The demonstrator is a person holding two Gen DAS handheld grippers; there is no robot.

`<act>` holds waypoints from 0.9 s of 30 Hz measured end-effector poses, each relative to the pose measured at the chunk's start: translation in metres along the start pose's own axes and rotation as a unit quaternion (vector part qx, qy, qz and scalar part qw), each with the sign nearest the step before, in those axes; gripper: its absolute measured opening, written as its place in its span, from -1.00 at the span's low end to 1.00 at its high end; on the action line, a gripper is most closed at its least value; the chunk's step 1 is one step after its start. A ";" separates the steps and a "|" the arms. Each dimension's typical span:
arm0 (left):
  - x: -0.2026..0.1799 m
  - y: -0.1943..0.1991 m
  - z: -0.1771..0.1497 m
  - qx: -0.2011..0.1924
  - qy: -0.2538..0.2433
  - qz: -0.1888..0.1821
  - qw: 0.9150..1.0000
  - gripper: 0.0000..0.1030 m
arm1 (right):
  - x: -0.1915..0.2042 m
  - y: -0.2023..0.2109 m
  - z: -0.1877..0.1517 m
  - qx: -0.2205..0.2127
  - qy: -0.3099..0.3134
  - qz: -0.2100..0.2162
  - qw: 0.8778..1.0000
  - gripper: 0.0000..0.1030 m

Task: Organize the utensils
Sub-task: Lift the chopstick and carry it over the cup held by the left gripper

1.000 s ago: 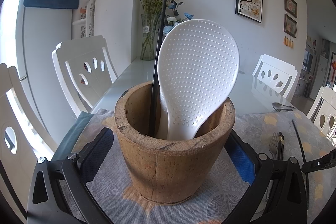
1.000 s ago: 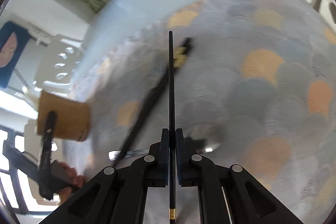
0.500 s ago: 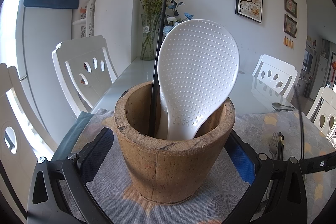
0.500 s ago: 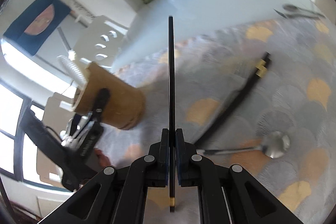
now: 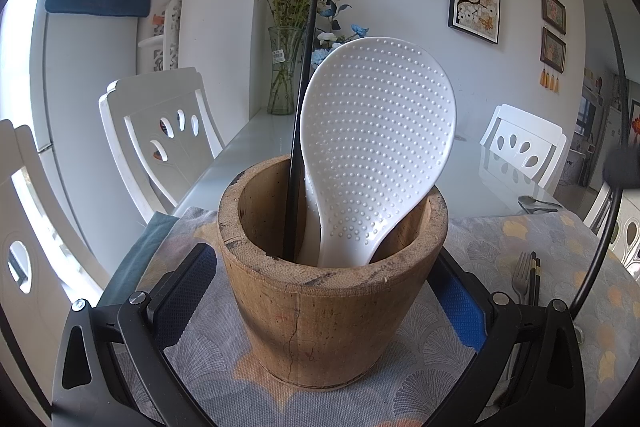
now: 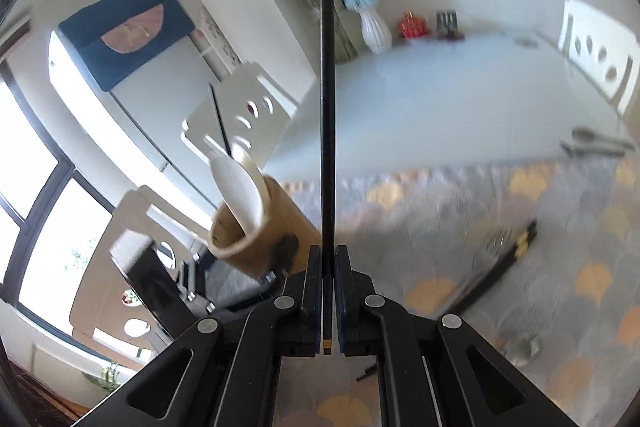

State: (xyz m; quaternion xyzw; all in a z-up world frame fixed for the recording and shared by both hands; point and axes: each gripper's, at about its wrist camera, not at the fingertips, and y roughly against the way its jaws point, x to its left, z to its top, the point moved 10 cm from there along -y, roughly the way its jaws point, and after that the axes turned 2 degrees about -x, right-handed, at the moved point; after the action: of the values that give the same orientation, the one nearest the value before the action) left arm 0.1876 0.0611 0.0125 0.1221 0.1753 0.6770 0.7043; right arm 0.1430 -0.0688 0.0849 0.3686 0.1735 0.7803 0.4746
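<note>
A wooden holder (image 5: 332,307) stands on the patterned cloth between the blue pads of my left gripper (image 5: 324,267), which is shut on its sides. A white dotted rice paddle (image 5: 376,147) and one black chopstick (image 5: 302,107) stand inside it. My right gripper (image 6: 328,255) is shut on a second black chopstick (image 6: 328,127), which points up and forward and is raised above the cloth. From there the holder (image 6: 260,231) is lower left of the chopstick. In the left wrist view that held chopstick (image 5: 618,99) shows at the right edge.
On the cloth (image 6: 440,227) lie another black chopstick (image 6: 500,267), a fork (image 5: 520,275) and a spoon (image 6: 524,347). A further spoon and fork (image 6: 596,141) lie on the glass table. White chairs (image 5: 160,139) flank the table, and flower vases (image 5: 282,75) stand at its far end.
My right gripper has lifted and rolled with the chopstick, swinging toward the holder, which now sits nearer the middle of its view. The left gripper and holder have stayed still.
</note>
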 end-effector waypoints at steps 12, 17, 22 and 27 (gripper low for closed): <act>0.000 -0.001 -0.001 0.000 0.001 0.000 1.000 1.00 | 0.055 0.041 0.083 -0.105 0.063 0.032 0.992 -0.90; 0.001 -0.001 0.000 -0.001 0.000 0.001 1.000 1.00 | 0.086 0.038 0.100 -0.124 0.094 0.056 0.986 -0.90; 0.001 -0.001 -0.001 -0.001 0.001 0.000 1.000 1.00 | 0.115 0.023 0.106 -0.125 0.130 0.074 0.981 -0.90; 0.001 -0.001 0.000 -0.001 0.001 0.001 1.000 1.00 | 0.133 0.000 0.099 -0.102 0.156 0.082 0.979 -0.90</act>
State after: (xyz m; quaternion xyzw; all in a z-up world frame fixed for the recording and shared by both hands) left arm 0.1883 0.0620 0.0116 0.1212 0.1751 0.6776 0.7039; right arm 0.1795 0.0394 0.2056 0.2044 0.1337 0.8784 0.4108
